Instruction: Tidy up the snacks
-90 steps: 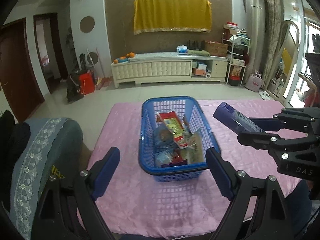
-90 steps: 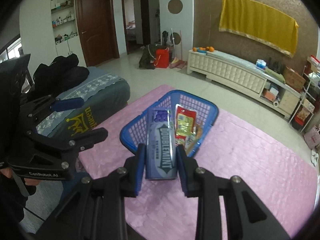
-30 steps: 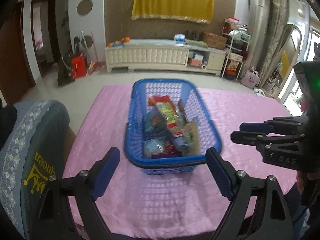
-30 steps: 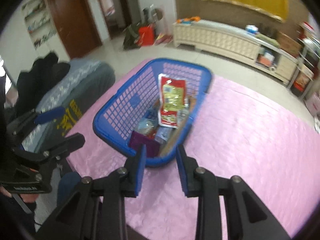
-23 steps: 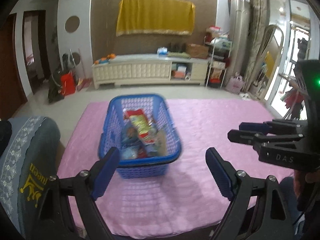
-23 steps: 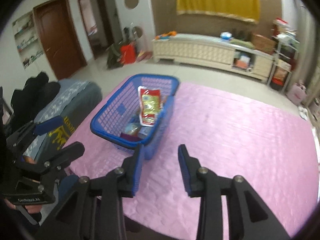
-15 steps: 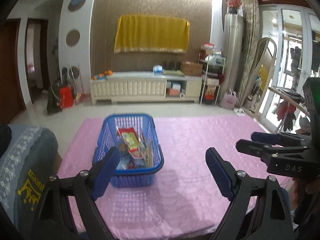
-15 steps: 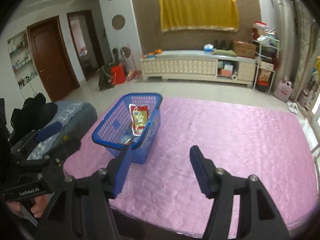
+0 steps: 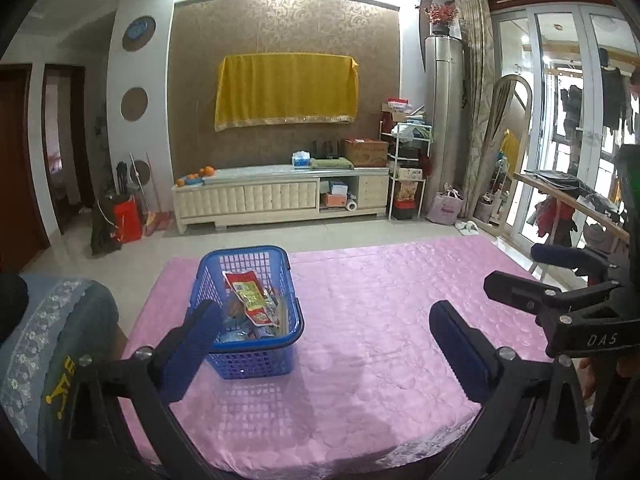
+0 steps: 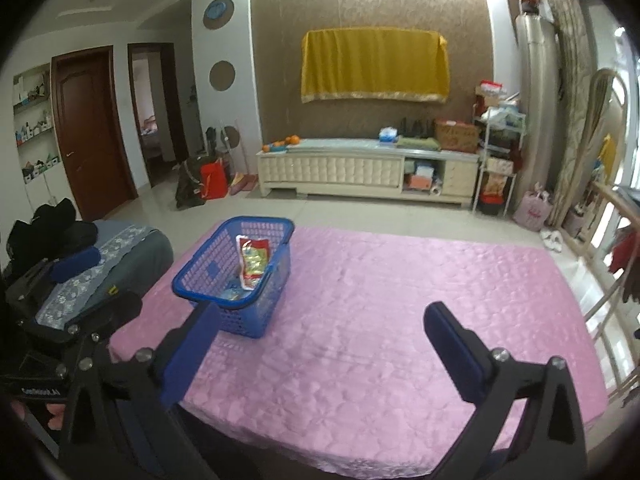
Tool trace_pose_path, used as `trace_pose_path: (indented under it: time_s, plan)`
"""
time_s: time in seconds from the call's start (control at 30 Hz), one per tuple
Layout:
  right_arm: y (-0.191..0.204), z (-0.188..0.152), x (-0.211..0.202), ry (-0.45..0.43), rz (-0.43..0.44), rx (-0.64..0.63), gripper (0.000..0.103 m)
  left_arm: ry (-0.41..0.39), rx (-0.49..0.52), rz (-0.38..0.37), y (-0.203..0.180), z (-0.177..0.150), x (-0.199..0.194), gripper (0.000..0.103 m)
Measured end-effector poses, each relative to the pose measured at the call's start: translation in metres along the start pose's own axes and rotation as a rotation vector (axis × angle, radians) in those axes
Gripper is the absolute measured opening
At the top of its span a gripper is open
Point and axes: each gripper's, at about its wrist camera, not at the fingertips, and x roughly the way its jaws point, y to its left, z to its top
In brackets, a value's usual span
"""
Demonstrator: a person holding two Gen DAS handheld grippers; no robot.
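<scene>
A blue plastic basket (image 9: 250, 312) is being seen standing on the left part of a table covered by a pink quilted cloth (image 9: 380, 320), and the snacks are lying inside it: a red and yellow packet (image 9: 248, 294) is being propped up against the other packets (image 9: 244, 330), which are too small to be told apart. The left gripper (image 9: 328, 344) is being held above the near edge of the table, its jaws having just been opening and now spread wide, with nothing between them. The right gripper (image 10: 322, 346) is being held likewise over the cloth, well apart from the basket; its jaws have also just been opening and are standing wide and empty. Beside the table on the left, a grey-blue cushioned seat (image 10: 120, 256) is being shown.
</scene>
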Motion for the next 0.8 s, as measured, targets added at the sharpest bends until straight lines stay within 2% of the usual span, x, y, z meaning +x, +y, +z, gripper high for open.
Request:
trace_pose_path:
  time_s: [0.37, 0.8]
  plan:
    - [-0.001, -0.011, -0.02, -0.017, -0.034, 0.009, 0.103, -0.005, 0.023, -0.022, -0.014, -0.001, -0.007, 0.103]
    - [-0.002, -0.016, -0.023, -0.009, -0.021, 0.027, 0.103, 0.0, 0.03, -0.027, -0.016, -0.002, -0.008, 0.103]
